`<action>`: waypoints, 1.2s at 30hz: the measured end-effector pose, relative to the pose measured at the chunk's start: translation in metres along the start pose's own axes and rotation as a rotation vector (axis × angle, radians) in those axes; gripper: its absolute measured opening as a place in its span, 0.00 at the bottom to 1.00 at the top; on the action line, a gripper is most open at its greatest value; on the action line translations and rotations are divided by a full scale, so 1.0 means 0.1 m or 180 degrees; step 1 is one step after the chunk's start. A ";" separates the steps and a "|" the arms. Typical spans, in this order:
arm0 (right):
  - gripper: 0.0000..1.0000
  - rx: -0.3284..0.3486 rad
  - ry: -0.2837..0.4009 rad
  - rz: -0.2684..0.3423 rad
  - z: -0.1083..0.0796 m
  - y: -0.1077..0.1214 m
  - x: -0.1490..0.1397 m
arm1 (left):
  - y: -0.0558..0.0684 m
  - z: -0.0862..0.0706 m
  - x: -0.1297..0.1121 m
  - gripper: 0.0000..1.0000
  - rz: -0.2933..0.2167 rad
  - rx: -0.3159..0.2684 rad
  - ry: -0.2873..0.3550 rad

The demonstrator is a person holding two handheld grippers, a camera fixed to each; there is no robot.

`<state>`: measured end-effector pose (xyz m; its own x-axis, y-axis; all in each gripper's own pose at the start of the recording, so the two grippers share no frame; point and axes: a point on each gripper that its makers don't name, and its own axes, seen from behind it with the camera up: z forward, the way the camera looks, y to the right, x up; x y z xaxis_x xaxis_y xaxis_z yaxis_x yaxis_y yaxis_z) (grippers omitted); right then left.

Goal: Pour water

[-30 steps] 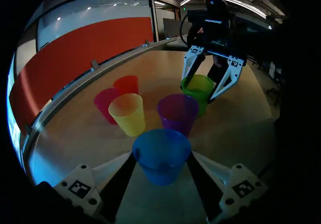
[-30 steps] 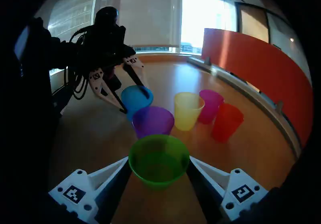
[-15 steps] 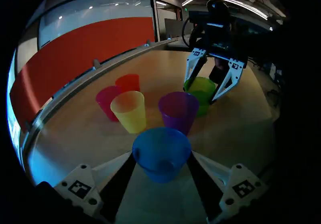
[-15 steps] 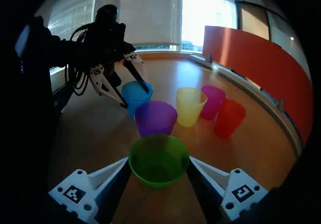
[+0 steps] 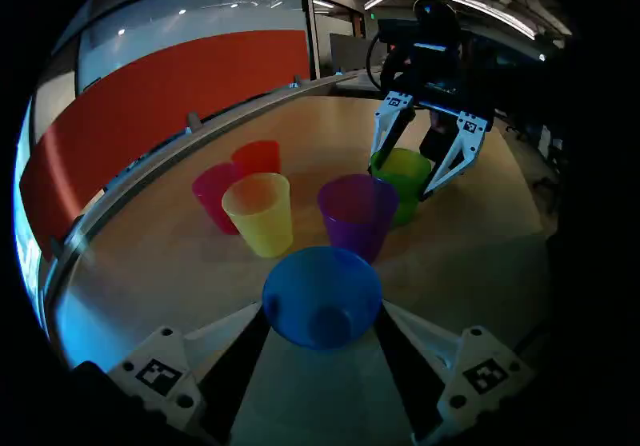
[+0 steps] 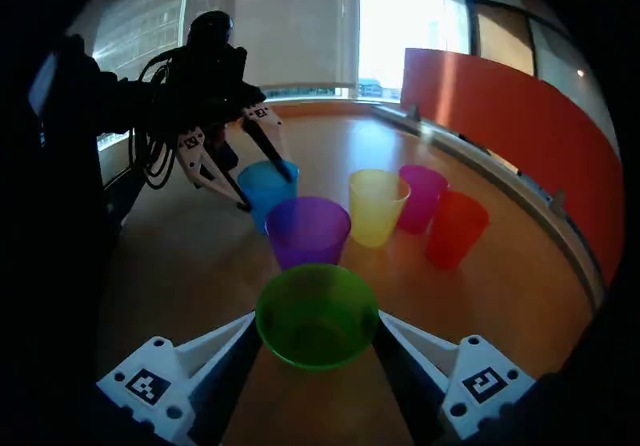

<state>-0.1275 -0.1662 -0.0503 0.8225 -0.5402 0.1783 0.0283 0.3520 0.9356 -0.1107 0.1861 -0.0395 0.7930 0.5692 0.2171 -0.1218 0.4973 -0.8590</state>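
Blue cup [image 5: 322, 296] has tilted in left tool [image 5: 322, 310]; patterned tags [image 5: 157, 375].

The blue cup [image 5: 322, 298], green cup [image 6: 317, 316], purple cup [image 5: 357, 214], yellow cup [image 5: 258, 213], pink cup [image 5: 211, 193] and red cup [image 5: 258, 157] are smooth, translucent plastic with a faint sheen. The worktop [image 5: 472, 238] looks like pale wood, smooth and satin, catching window light. The jaws of the left gripper [image 5: 320, 310] and right gripper [image 6: 318, 318] are white matt plastic. The orange-red panel [image 5: 144, 102] is matt; the glass pane [image 5: 200, 22] above it is glossy.
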 end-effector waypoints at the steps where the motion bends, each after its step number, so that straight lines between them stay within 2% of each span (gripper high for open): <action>1: 0.91 -0.0003 -0.0001 -0.0001 0.00 0.00 0.00 | -0.01 0.00 -0.02 0.86 -0.0003 0.0003 -0.0013; 11: 0.94 -0.0034 -0.0032 -0.0028 0.01 0.01 0.00 | -0.01 0.06 -0.14 0.86 0.0048 0.0023 -0.0110; 23: 0.96 -0.0092 -0.0102 0.0037 -0.05 0.01 -0.13 | -0.01 0.02 -0.23 0.86 0.0030 0.0032 -0.0168; 36: 0.96 -0.0203 -0.0125 0.0132 -0.24 0.02 -0.29 | -0.02 -0.14 -0.39 0.86 -0.0016 0.0125 -0.0251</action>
<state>-0.1374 -0.1314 -0.0614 0.8008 -0.5532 0.2295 0.0318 0.4220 0.9060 -0.1336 0.1540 -0.0531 0.7444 0.6157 0.2585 -0.1424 0.5246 -0.8394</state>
